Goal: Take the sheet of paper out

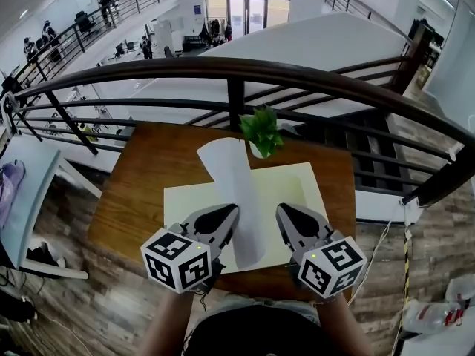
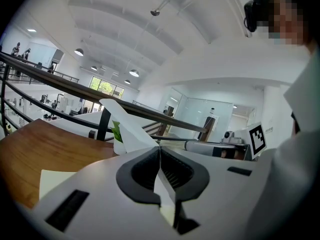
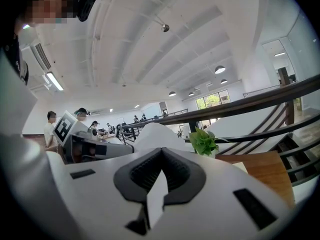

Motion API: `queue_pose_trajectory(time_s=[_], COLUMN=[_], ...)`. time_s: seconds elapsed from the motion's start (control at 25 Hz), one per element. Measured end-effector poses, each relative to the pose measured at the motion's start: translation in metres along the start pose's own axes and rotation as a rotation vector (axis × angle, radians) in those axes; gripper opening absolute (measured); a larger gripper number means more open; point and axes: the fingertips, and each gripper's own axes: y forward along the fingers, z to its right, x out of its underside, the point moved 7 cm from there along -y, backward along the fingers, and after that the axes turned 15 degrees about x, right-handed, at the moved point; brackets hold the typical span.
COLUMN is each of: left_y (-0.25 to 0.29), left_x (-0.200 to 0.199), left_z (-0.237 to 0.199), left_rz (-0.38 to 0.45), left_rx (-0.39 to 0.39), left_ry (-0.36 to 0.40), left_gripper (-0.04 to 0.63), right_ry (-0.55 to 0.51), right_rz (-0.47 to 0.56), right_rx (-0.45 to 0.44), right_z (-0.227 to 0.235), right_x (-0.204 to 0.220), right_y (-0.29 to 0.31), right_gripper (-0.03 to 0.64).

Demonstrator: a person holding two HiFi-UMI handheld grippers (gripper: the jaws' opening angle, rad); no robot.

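Note:
A white sheet of paper (image 1: 236, 191) hangs curled above a cream folder (image 1: 297, 191) lying on the wooden table (image 1: 148, 169). My left gripper (image 1: 231, 212) is shut on the sheet's near left edge; in the left gripper view the sheet of paper (image 2: 127, 126) runs out from between the closed jaws of the left gripper (image 2: 160, 151). My right gripper (image 1: 283, 212) is just right of the sheet. In its own view the right gripper (image 3: 161, 154) is shut with a white strip of the sheet of paper (image 3: 155, 194) between its jaws.
A small green plant (image 1: 261, 132) in a white pot stands at the table's far edge, just beyond the sheet. A dark railing (image 1: 237, 73) runs behind the table, with a drop to a lower floor beyond. The person's body is at the near edge.

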Motion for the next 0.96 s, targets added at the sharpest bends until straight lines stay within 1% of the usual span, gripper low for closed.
queue_pose_trajectory(time_s=[0.68, 0.96], left_y=[0.005, -0.003], left_x=[-0.002, 0.000], left_z=[0.000, -0.003], left_rz=[0.005, 0.010], left_rx=[0.013, 0.012], left_ry=[-0.011, -0.019], left_gripper=[0.021, 0.021], right_ry=[0.000, -0.005], right_rz=[-0.028, -0.033], right_rx=[-0.001, -0.004], right_z=[0.004, -0.002], right_x=[0.007, 0.010], right_y=[0.002, 0.003], right_gripper=[0.026, 0.026])
